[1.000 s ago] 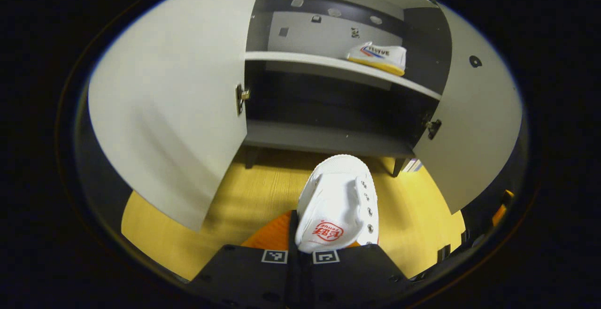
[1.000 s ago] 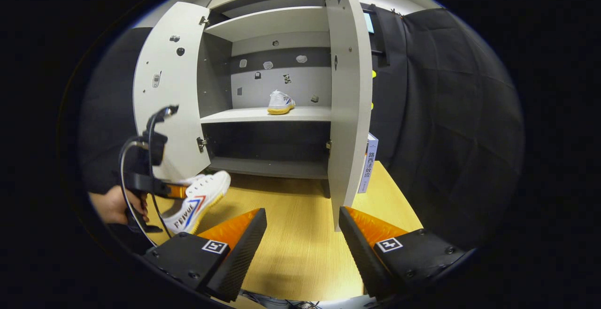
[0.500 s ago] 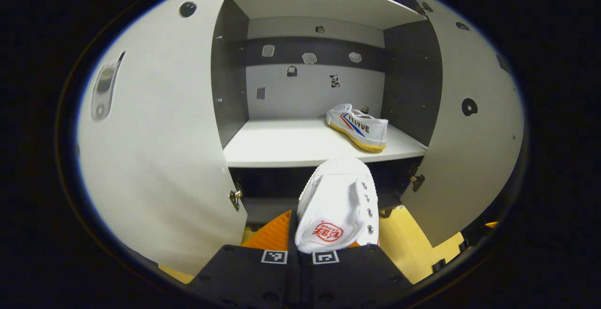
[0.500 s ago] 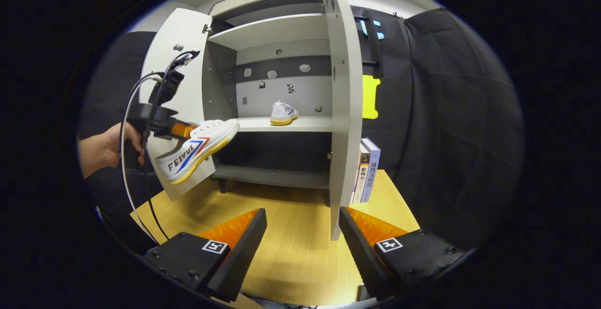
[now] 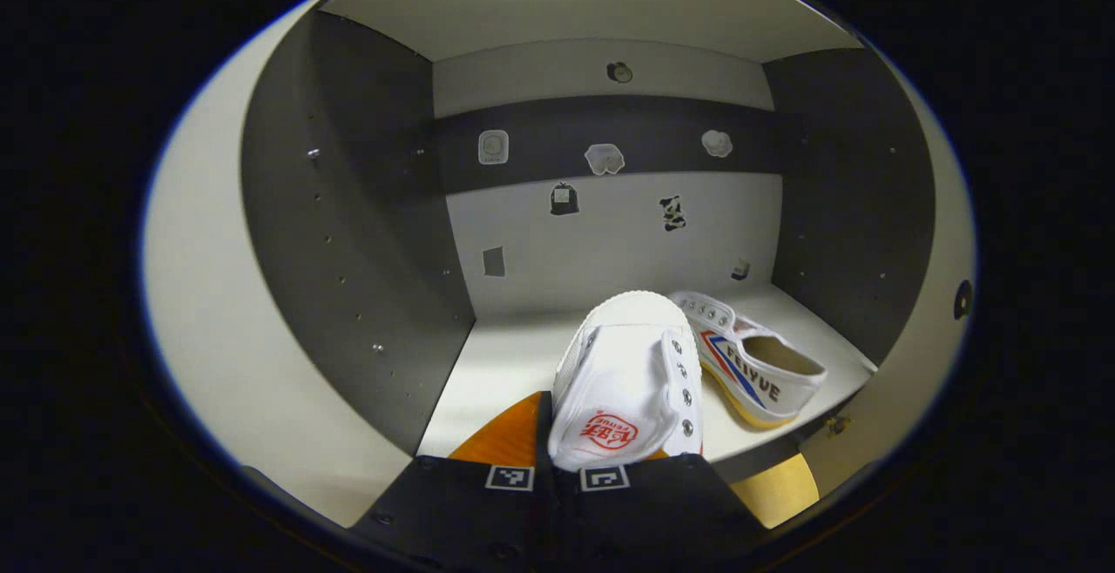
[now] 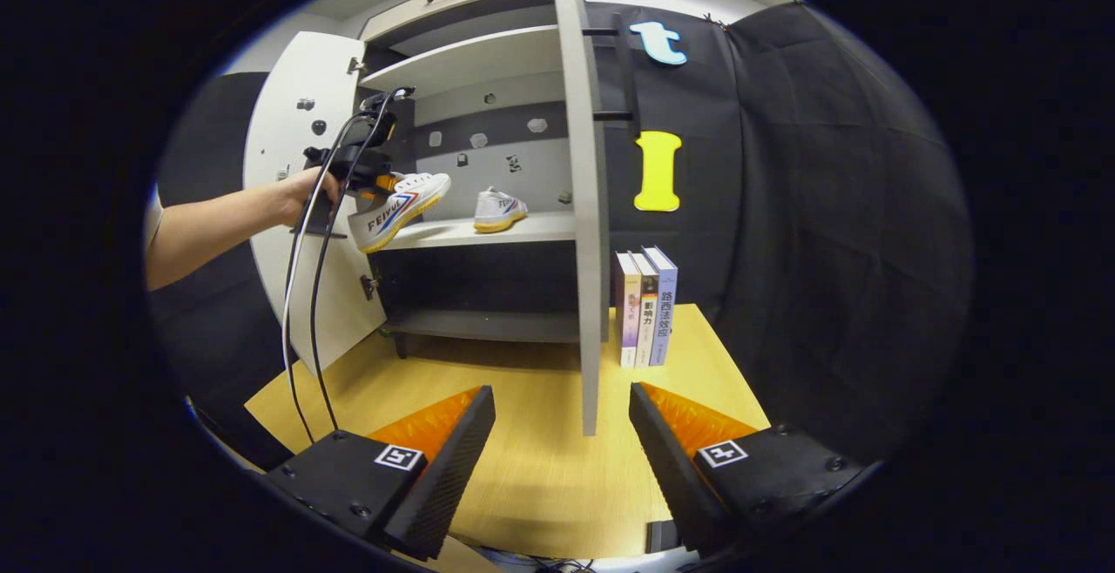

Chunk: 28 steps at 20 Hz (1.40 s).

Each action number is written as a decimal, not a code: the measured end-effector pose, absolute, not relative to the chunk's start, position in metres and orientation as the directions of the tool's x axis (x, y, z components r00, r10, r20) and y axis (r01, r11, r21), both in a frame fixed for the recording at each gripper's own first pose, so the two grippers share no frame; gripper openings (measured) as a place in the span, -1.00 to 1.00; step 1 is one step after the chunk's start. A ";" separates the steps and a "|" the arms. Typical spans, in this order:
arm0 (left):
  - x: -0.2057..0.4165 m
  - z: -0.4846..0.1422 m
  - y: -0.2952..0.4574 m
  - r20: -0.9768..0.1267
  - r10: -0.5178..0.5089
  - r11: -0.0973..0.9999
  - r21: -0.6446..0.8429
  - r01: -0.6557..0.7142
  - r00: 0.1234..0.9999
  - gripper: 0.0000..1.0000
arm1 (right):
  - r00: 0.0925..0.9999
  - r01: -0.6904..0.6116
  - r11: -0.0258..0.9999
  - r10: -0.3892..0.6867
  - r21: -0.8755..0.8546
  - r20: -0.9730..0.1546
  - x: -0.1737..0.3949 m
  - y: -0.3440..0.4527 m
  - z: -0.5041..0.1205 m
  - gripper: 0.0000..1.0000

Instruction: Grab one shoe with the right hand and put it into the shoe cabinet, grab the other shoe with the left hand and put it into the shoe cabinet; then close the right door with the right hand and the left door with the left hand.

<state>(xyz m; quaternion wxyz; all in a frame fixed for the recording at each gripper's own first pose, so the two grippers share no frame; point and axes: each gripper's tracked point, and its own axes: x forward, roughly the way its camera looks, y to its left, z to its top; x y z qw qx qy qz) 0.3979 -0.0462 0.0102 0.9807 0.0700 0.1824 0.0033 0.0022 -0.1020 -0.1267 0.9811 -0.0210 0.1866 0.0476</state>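
While my left tool [image 5: 557, 460] clenched one white shoe [image 5: 623, 381] over the front of the cabinet's middle shelf [image 5: 505, 355], the other shoe [image 5: 753, 364] lay on that shelf just beside it; my right tool [image 6: 562, 434] hung released above the bench [image 6: 540, 468], both doors open.

wall: black cloth [image 6: 827, 207] | table: wood [image 6: 540, 468] | books [image 6: 645, 307]

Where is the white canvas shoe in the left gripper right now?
The held white canvas shoe is clamped in the left gripper, toe over the shoe cabinet's middle shelf, left of the other white shoe resting there.
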 end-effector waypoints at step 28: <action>0.413 0.085 -0.065 -0.284 0.045 0.984 0.178 0.006 0.958 0.93 | 0.957 0.071 0.997 -0.067 0.007 -0.284 0.031 -0.172 -0.072 0.97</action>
